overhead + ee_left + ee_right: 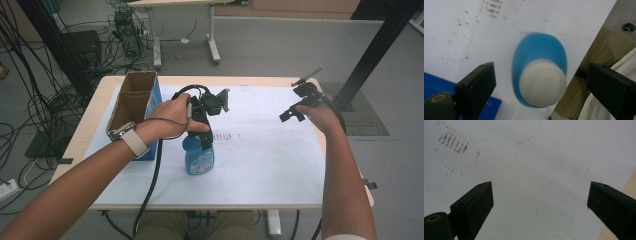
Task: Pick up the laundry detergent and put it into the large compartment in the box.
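we hold our left gripper (207, 131) directly above the blue bottle (199, 159), which stands upright on the white table sheet (270, 150) just beside the cardboard box (134, 102), so its long axis runs straight up toward us and its white cap (543, 83) sits between the jaws, which are spread wide and touch nothing. our right gripper (295, 111), also spread wide and empty, hangs well apart over bare sheet, so the left is clearly nearer and only needs to come straight down

Blue bottle (199, 159), white cap, standing upright.
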Demonstrator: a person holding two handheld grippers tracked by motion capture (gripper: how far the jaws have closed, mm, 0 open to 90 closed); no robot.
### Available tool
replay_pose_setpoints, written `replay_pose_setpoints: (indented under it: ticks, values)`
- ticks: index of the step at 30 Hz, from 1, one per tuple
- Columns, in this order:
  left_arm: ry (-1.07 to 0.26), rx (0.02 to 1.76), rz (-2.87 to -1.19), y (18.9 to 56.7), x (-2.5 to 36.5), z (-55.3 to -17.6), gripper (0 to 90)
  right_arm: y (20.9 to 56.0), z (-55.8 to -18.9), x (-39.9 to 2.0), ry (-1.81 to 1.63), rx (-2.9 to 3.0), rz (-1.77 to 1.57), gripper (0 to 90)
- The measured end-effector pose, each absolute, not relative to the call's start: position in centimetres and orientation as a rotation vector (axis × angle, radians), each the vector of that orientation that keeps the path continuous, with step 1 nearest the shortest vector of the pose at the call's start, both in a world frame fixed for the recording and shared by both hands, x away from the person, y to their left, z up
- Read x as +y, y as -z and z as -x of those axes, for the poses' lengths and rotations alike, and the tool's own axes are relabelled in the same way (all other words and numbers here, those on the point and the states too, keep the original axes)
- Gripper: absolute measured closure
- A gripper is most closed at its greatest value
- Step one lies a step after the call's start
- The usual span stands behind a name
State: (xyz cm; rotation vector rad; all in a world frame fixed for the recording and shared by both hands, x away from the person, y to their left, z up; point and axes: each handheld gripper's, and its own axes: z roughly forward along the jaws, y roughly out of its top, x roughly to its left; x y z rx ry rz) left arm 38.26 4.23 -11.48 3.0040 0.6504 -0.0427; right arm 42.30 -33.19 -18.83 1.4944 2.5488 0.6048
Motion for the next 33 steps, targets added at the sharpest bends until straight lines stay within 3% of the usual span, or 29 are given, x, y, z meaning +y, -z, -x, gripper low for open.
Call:
replay_pose_setpoints:
  ticks: [33]
  values:
    - [-0.009,0.606,-3.022,14.4,3.5,-37.6,13.7,19.0,-42.3,-32.9,-0.606,2.555,-1.491,6.6]
